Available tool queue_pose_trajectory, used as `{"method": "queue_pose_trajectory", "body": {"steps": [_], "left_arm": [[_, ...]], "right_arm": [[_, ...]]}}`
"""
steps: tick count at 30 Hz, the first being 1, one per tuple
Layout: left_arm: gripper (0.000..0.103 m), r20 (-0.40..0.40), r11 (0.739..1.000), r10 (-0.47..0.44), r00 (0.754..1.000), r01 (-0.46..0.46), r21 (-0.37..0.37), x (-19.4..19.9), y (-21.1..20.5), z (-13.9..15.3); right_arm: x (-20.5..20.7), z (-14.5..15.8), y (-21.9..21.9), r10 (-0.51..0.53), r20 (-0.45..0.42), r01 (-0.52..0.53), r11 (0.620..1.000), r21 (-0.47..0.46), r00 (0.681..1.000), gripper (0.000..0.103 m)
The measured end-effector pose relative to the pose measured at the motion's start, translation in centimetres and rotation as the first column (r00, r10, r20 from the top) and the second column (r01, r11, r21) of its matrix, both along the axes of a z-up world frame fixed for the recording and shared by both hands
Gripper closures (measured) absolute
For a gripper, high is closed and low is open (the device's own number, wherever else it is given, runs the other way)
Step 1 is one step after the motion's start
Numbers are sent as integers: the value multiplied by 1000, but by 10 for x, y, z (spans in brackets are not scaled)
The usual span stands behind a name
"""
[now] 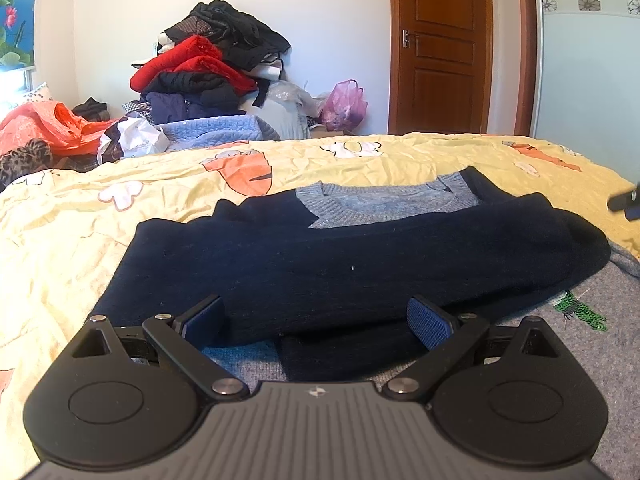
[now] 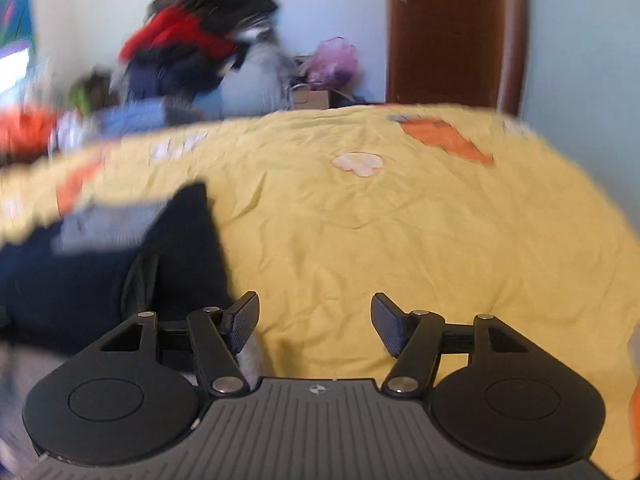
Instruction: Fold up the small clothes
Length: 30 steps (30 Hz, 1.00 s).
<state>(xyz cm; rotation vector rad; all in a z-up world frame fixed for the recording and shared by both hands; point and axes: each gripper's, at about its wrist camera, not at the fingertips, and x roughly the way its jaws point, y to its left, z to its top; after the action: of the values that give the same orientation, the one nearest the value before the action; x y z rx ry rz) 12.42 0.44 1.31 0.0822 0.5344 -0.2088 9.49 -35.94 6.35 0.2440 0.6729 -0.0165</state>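
Note:
A small navy and grey sweater [image 1: 340, 256] lies on the yellow bedsheet [image 1: 80, 216], its navy sleeve folded across the grey front with a green sequin patch [image 1: 580, 308]. My left gripper [image 1: 316, 320] is open, its fingers straddling the near edge of the folded sleeve. In the blurred right wrist view the sweater [image 2: 100, 272] lies at the left. My right gripper [image 2: 316, 320] is open and empty over bare sheet [image 2: 400, 220], just right of the sweater. A tip of the right gripper shows at the left view's right edge [image 1: 626, 200].
A pile of red and black clothes [image 1: 208, 64] stands behind the bed by the wall. An orange bag [image 1: 44, 128] and a white bag [image 1: 136, 138] lie at the far left. A pink bag [image 1: 346, 104] sits near the brown door [image 1: 444, 48].

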Motion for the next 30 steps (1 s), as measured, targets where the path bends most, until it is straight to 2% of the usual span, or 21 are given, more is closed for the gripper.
{"method": "queue_pose_trajectory", "body": {"steps": [2, 4, 5, 6, 7, 9, 10, 11, 14, 17, 19, 21, 23, 26, 27, 29, 30], "left_arm": [[4, -3, 1000, 0, 1000, 0, -2, 1, 0, 0], [4, -3, 1000, 5, 1000, -5, -2, 1, 1, 0], [4, -3, 1000, 9, 1000, -9, -2, 1, 1, 0], [4, -3, 1000, 12, 1000, -12, -3, 1, 1, 0], [4, -3, 1000, 15, 1000, -15, -3, 1, 2, 0], [4, -2, 1000, 18, 1000, -18, -5, 1, 2, 0], [4, -2, 1000, 17, 1000, -17, -6, 1, 2, 0], [4, -3, 1000, 16, 1000, -16, -6, 1, 2, 0], [4, -5, 1000, 15, 1000, -15, -8, 1, 2, 0], [4, -4, 1000, 17, 1000, -17, -10, 1, 2, 0], [4, -3, 1000, 19, 1000, -19, -12, 1, 3, 0], [4, -4, 1000, 18, 1000, -18, -15, 0, 3, 0], [4, -4, 1000, 16, 1000, -16, -20, 0, 3, 0], [4, -4, 1000, 11, 1000, -11, -22, 0, 3, 0], [4, -5, 1000, 11, 1000, -11, -22, 0, 3, 0], [4, -5, 1000, 13, 1000, -13, -21, 0, 3, 0], [4, -5, 1000, 14, 1000, -14, -20, 0, 3, 0]], "right_arm": [[0, 6, 6, 47, 34, -48, 998, 33, 998, 36], [6, 8, 30, 157, 36, -157, 988, -1, 987, 36], [9, 6, 48, 220, 24, -218, 974, -54, 975, 39], [12, 4, 66, 276, 5, -272, 950, -150, 961, 39], [14, -2, 86, 318, -24, -312, 907, -283, 948, 39], [20, -19, 121, 362, -106, -358, 757, -546, 926, 39], [23, -27, 130, 367, -139, -371, 693, -619, 920, 40], [26, -31, 135, 375, -154, -381, 664, -644, 914, 41], [40, -29, 134, 378, -130, -374, 696, -614, 917, 41], [62, -28, 123, 310, -62, -281, 735, -617, 949, 40], [81, -25, 99, 170, -21, -153, 812, -563, 985, 40], [92, -23, 64, 13, -17, -19, 891, -454, 1000, 39], [91, -22, 41, -70, -13, 60, 920, -387, 997, 39], [76, -14, 34, -65, 41, 75, 941, -330, 997, 39], [69, -11, 36, -45, 65, 61, 958, -281, 997, 39], [63, -4, 37, 32, 75, -24, 993, -113, 997, 37], [66, -3, 39, 87, 54, -87, 996, -4, 995, 37]]}}
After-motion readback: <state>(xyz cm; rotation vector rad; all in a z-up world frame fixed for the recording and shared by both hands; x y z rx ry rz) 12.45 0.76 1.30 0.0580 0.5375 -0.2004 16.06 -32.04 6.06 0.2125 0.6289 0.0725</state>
